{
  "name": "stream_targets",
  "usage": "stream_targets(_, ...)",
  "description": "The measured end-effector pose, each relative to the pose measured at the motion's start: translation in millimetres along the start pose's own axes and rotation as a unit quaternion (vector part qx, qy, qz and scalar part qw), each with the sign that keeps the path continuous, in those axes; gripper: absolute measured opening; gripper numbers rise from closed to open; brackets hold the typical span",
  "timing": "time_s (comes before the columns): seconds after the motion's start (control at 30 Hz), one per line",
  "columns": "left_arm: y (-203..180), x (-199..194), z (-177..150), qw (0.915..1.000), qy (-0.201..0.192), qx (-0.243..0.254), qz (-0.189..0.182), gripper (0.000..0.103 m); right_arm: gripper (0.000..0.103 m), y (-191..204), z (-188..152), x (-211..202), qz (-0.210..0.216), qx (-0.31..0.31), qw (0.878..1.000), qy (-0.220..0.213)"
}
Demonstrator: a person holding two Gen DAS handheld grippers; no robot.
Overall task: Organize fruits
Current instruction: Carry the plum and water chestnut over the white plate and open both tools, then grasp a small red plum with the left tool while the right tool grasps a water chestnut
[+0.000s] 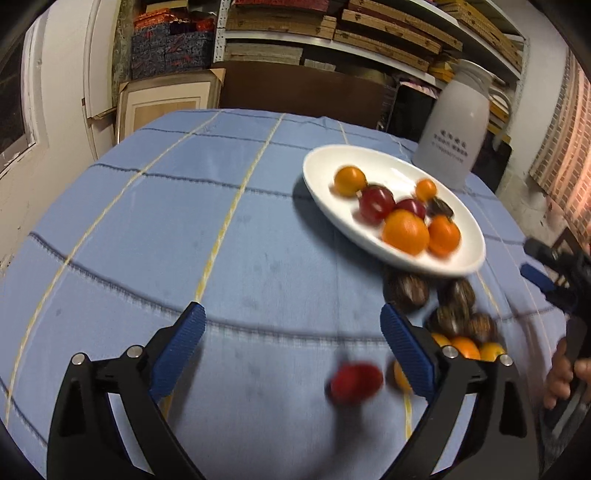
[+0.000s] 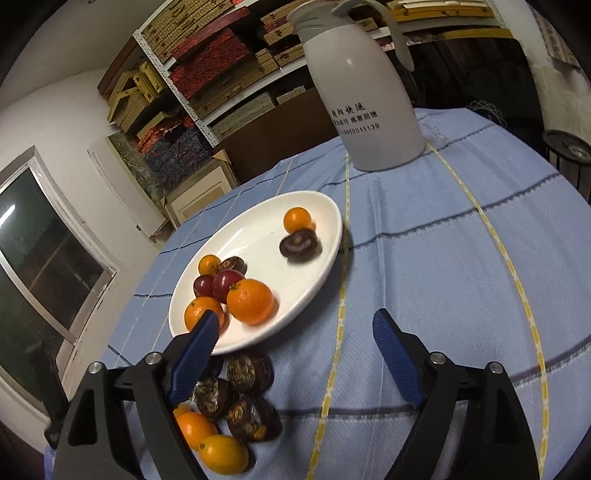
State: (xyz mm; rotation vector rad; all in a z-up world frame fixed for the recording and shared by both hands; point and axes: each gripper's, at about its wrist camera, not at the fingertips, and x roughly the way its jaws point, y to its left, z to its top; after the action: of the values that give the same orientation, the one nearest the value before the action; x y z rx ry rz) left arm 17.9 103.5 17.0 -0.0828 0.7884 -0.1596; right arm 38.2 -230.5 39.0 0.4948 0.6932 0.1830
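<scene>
Both grippers open, nothing held.

Left gripper (image 1: pixel 291 332): jaws spread wide over the blue checked cloth (image 1: pixel 184 240) on the desk. A blurred red fruit (image 1: pixel 354 382) lies on the cloth between the jaws, nearer the right finger; can't tell if it touches anything. A small orange fruit (image 1: pixel 400 374) sits just beside that finger, partly hidden behind it.

Right gripper (image 2: pixel 291 332): jaws wide apart, empty. Left fingertip overlaps the near rim of the white plate (image 2: pixel 258 229) in that view; contact unclear.

Plate contents, right wrist view: large orange (image 2: pixel 250 301), a smaller orange (image 2: pixel 199 312) behind the fingertip, two red fruits (image 2: pixel 221 282), small orange (image 2: pixel 209 264), dark brown one (image 2: pixel 232 264) next to it. Apart from that cluster, toward the far rim: another small orange (image 2: pixel 297 219) touching a dark brown fruit (image 2: pixel 300 245).

Loose pile on the cloth just off the plate's near rim: dark brown chestnut-like pieces (image 2: pixel 243 402), plus kumquat-like oranges (image 2: pixel 218 443) nearest the camera. Same pile shows in the left view behind the right finger (image 1: pixel 454 314).

White jug (image 2: pixel 369 99) stands upright on the desk beyond the plate. Shelves with stacked boxes (image 1: pixel 332 29) behind.
</scene>
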Motion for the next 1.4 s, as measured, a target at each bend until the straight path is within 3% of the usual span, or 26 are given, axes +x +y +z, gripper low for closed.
stream_targets(0.47, -25, 2, -25, 0.9966, 0.044, 0.067, -0.021, 0.095, 0.087, 7, -12, -4, 0.004, -0.017, 1.0, 0.011)
stream_targets(0.5, -24, 2, -25, 0.9966, 0.045, 0.065, -0.023, 0.091, 0.087, 7, -12, -4, 0.004, -0.017, 1.0, 0.012)
stream_targets(0.6, -19, 10, -24, 0.996, 0.063, 0.054, -0.034, 0.062, 0.087, 8, -13, -3, 0.005, -0.019, 1.0, 0.015)
stream_targets(0.77, -26, 13, -25, 0.9948, 0.069, 0.068, -0.033, 0.057, 0.087, 10, -15, -3, 0.005, -0.026, 0.999, 0.018)
stream_targets(0.83, -30, 12, -26, 0.9938, 0.068, 0.081, -0.036, 0.034, 0.087, 12, -18, -3, 0.005, -0.031, 0.999, 0.022)
stream_targets(0.87, -33, 11, -27, 0.9931, 0.066, 0.089, -0.039, 0.03, 0.087, 14, -21, -3, 0.004, -0.037, 0.999, 0.027)
stream_targets(1.07, -27, 6, -24, 0.9949, 0.055, 0.071, -0.046, 0.03, 0.087, 29, -40, -2, -0.007, -0.085, 0.995, 0.053)
stream_targets(1.27, -23, 7, -23, 0.9954, 0.057, 0.062, -0.047, 0.03, 0.069, 34, -50, 4, -0.019, -0.11, 0.991, 0.079)
stream_targets(1.4, -25, 10, -24, 0.9946, 0.064, 0.067, -0.045, 0.03, 0.068, 41, -58, 13, -0.017, -0.131, 0.986, 0.101)
